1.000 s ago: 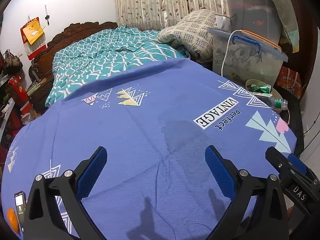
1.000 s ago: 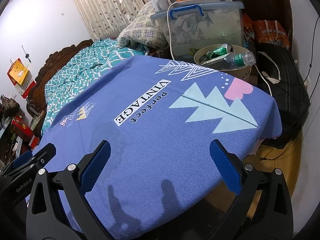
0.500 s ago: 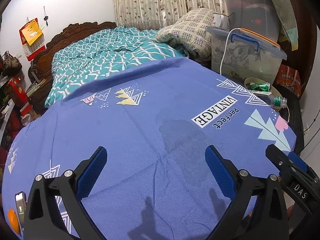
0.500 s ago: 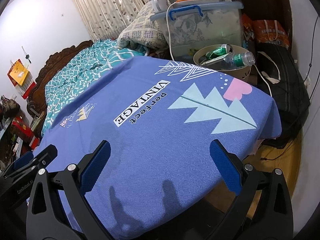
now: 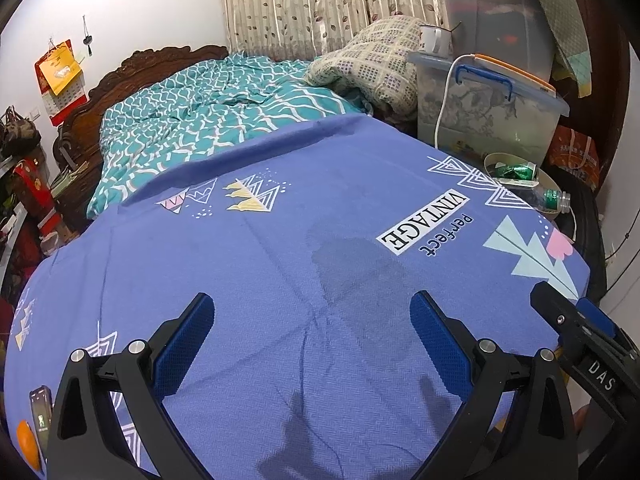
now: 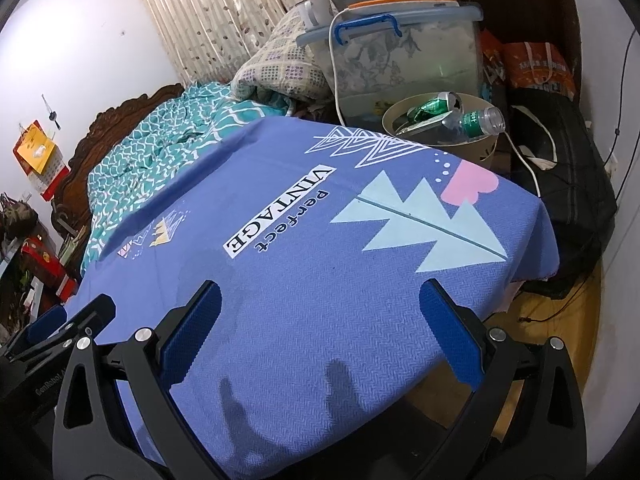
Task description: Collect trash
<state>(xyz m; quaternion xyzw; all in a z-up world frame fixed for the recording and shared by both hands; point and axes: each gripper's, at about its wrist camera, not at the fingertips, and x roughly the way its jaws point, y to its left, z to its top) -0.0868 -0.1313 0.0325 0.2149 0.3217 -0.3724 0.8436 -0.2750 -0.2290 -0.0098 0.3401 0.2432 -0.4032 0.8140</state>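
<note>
We hold our left gripper [image 5: 312, 334] and right gripper [image 6: 320, 322] with jaws spread wide and empty over the blue cloth [image 6: 304, 280], and beyond its far corner the bin [image 6: 478, 148] holds a green can [image 6: 434, 106] and a bottle [image 6: 474, 120]

**Two wrist views, side by side over one blue cloth**

The left wrist view looks forward between its own tongs [image 5: 312, 340] from low and close over the blue-clothed tabletop [image 5: 280, 240], facing the bed [image 5: 208, 120] and curtain. The right wrist view sits just beside it, between its tongs [image 6: 320, 328], turned toward the frame's right, nearer the cloth's far corner and the trash bin [image 6: 472, 148]. Both share the cloth, the "VINTAGE" print [image 5: 424, 220], bin and storage box [image 6: 400, 52]; each shows the other tongs at a lower edge.
</note>
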